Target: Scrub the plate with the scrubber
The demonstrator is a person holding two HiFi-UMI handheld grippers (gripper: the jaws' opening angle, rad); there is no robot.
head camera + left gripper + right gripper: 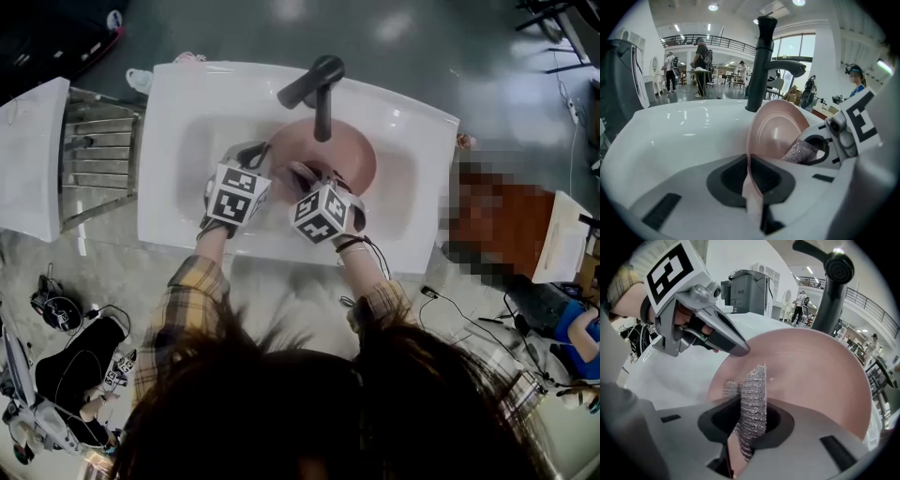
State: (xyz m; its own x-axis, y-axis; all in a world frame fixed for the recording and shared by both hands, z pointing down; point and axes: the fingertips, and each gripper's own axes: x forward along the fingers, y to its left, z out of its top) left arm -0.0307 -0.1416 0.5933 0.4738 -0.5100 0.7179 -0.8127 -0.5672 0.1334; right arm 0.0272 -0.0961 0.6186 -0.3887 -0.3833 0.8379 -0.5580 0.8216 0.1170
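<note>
L tool [749, 159] clamped on plate [778, 129] rim; R tool [749, 401] pinching scrubber [757, 380], at plate face.

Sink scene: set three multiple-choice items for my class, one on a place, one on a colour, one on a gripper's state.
1. Where is the plate?
A. In a cupboard
B. In the sink, below the tap
C. On a shelf

2. What colour is the plate?
A. White
B. Blue
C. Pink

3. What is the right gripper doing?
A. Standing open and empty
B. Shut on the scrubber
C. Shut on the tap

Answers:
1 B: the head view shows it in the basin under the tap.
2 C: it looks pink in all three views.
3 B: the right gripper view shows its jaws pinching the silvery scrubber.
</note>
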